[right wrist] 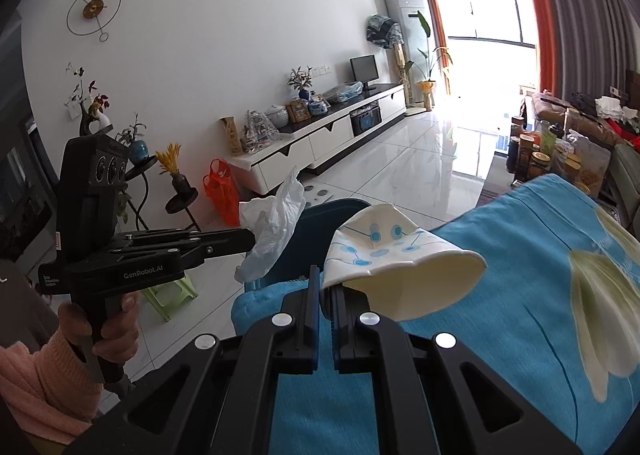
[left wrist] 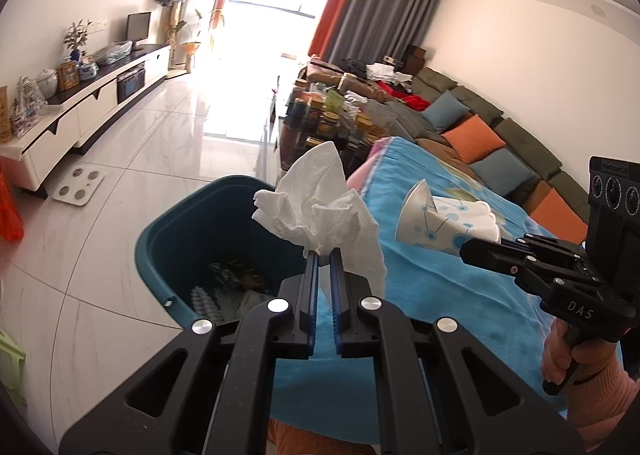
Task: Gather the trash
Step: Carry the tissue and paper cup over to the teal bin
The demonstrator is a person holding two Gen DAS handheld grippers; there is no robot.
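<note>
At twelve o'clock off my left gripper [left wrist: 324, 251], just past its load, sits the teal bin [left wrist: 160, 239]; this hand is nearer. Both jaws are clamped: left on soft crumpled tissue [left wrist: 320, 211], right gripper [right wrist: 325, 275] on a crushed paper cup [right wrist: 384, 255], mouth toward three o'clock.

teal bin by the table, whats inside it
The teal bin holds a blister pack, a dark printed wrapper and something white. The left gripper and its tissue cover the rest.
</note>
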